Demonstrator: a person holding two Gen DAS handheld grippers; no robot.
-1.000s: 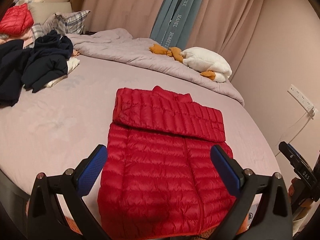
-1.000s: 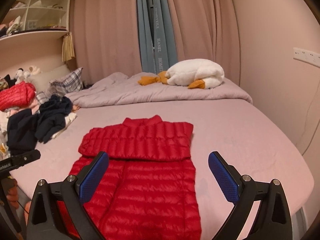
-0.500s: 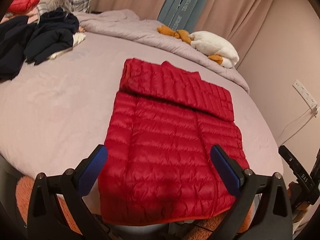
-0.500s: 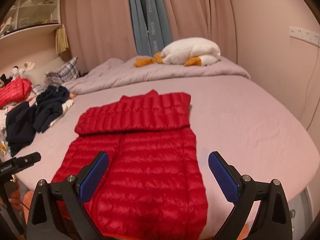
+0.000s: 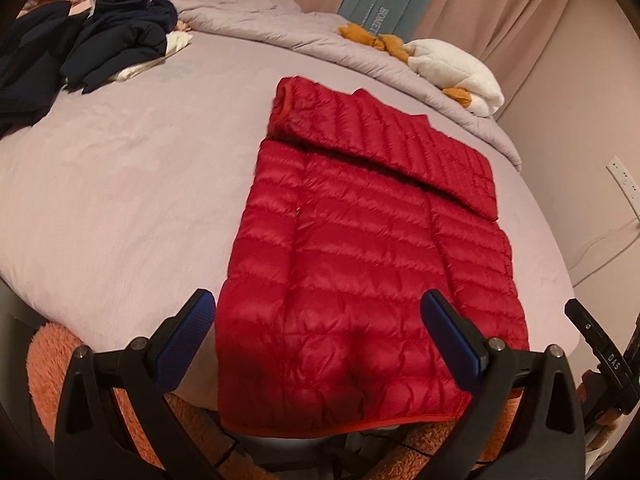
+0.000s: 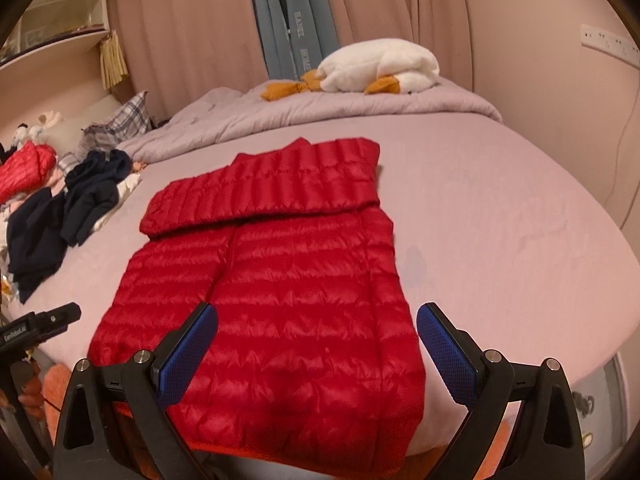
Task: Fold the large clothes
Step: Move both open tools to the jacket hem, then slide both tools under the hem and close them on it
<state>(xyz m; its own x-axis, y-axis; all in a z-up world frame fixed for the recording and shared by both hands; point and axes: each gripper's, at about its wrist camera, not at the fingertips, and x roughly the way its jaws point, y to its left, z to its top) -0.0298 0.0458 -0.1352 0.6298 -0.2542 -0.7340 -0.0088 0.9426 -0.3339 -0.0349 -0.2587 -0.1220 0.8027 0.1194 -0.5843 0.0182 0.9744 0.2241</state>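
Red quilted puffer jacket (image 5: 372, 264) lies flat; left gripper (image 5: 318, 340) and right gripper (image 6: 316, 350) gape apart.

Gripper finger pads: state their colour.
Blue, with a dotted texture, on black fingers; clearest in the right wrist view.
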